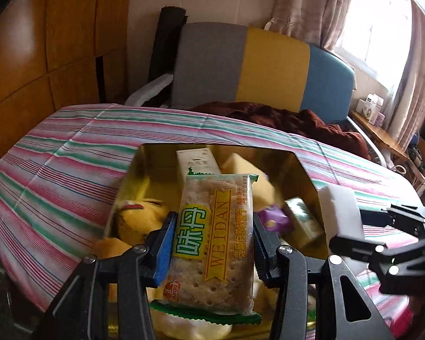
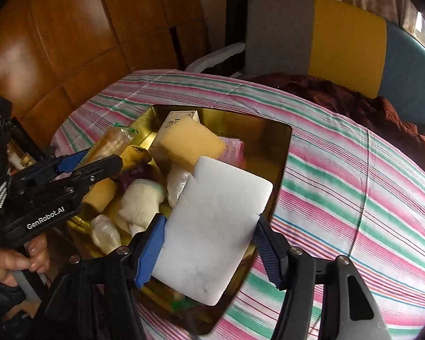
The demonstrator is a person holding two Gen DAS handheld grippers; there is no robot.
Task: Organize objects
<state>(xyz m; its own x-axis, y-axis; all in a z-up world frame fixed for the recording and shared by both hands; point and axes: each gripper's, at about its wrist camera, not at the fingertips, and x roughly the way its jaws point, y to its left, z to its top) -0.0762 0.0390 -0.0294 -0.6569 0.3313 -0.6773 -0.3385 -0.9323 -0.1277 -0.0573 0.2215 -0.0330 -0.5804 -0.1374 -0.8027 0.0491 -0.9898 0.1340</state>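
Two things held above one gold tray (image 2: 280, 153): a cracker packet (image 1: 215, 240) and a white foam block (image 2: 215, 226). Cracker packet clamped lengthwise between the blue pads of the left gripper (image 1: 212, 243), jaws drawn in narrow against its sides, green crimped ends sticking out front and back, over the near end of the tray. White foam block between the pads of the right gripper (image 2: 209, 243), jaws roughly half open; left pad against the block's edge, right pad at its corner, firm pressure hard to confirm. Block tilted over the near right part of the tray.

Inside the tray, a crowded heap: yellow sponge (image 2: 192, 147) towards the far side, a small white carton (image 2: 181, 120) behind it, a pink cloth roll (image 2: 235, 146) beside the sponge, a cream plush toy (image 2: 141, 201) near the middle, a yellow plush toy (image 1: 138, 221) at the left, a purple wrapper (image 1: 274, 218), and a small box (image 1: 303, 221).

Tray resting on a striped cloth (image 2: 354, 198) of pink, green and white. Beyond the cloth, a dark red blanket (image 1: 297, 121) and a chair back (image 1: 263, 68) in grey, yellow and blue. Bare hand (image 2: 17, 257) on the left gripper's handle at the lower left of the right wrist view.
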